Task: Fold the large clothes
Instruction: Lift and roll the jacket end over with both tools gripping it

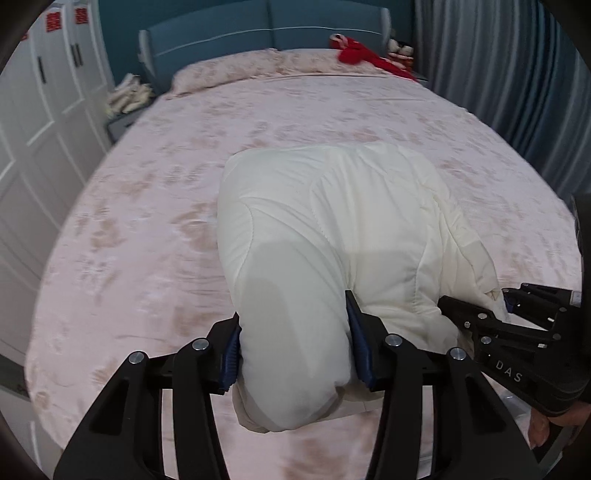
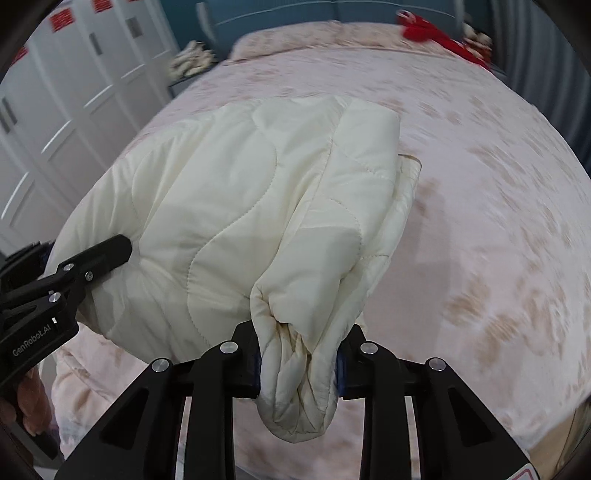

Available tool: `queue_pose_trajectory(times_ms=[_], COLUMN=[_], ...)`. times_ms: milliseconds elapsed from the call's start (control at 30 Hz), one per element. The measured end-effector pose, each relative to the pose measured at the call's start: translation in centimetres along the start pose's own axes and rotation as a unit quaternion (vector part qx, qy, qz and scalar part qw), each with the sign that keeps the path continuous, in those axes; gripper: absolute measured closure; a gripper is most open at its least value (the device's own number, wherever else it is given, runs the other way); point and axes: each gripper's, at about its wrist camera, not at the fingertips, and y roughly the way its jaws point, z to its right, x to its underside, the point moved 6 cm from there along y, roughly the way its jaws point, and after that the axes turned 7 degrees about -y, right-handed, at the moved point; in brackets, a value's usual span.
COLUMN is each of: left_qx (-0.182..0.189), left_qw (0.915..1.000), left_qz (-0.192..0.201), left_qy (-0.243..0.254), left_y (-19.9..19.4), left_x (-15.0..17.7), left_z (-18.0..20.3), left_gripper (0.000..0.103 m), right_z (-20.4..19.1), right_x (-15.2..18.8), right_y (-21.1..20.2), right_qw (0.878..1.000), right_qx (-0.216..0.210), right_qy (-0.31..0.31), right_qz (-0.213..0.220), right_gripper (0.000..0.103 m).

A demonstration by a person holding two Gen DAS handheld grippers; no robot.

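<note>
A cream quilted padded jacket [image 1: 332, 221] lies bunched on the pink floral bed [image 1: 147, 221]. My left gripper [image 1: 293, 354] is shut on a thick fold of the jacket at its near left end. My right gripper [image 2: 299, 363] is shut on a gathered, wrinkled edge of the jacket [image 2: 240, 206] at its near right end. The right gripper also shows in the left wrist view [image 1: 476, 306], pressed into the jacket's right side. The left gripper shows in the right wrist view [image 2: 85, 266], at the jacket's left side. Both near ends are lifted slightly off the bed.
The bed's blue headboard [image 1: 258, 33] is at the far end, with a red garment [image 1: 354, 53] near the pillows. White wardrobe doors [image 1: 37, 129] stand to the left, grey curtains [image 1: 517, 74] to the right. A nightstand with pale items [image 1: 125, 99] sits at far left.
</note>
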Motion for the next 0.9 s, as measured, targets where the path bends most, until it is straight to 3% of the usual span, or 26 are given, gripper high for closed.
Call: queue_pose_trajectory(times_ms=[100, 233, 467, 600, 767, 900], left_qx=[-0.021, -0.02, -0.037, -0.07, -0.127, -0.127], left_qw=[0.9996, 0.9979, 0.9957, 0.9938, 0.9905, 0.9899], left_qz=[-0.011, -0.046, -0.066, -0.067, -0.046, -0.044], left_qy=[-0.015, -0.041, -0.054, -0.054, -0.025, -0.045], left_y=[1.1, 3.4, 3.9, 3.0, 0.3, -1.5], left_x=[0.4, 2.8, 6.5, 7.2, 7.3, 7.1], left_z=[-3.8, -6.6, -6.6, -6.7, -6.5, -7.1], left_gripper=[0.056, 0.056, 0.049, 0.041, 0.041, 0.04], right_z=[-3.1, -5.5, -5.3, -4.6, -4.4, -4.8], right_x=[-1.2, 0.0, 3.0, 3.9, 3.9, 3.3], right_y=[2.2, 4.5, 5.0, 3.6, 0.0, -3.1], right_qw=[1.0, 0.998, 0.996, 0.994, 0.994, 0.992], right_qx=[-0.002, 0.017, 0.037, 0.053, 0.07, 0.096], right_qy=[-0.024, -0.045, -0.025, -0.032, -0.043, -0.066], right_qz=[-0.005, -0.032, -0.076, -0.085, -0.07, -0.049], right_gripper=[0.076, 0.076, 0.061, 0.052, 0.051, 0.051])
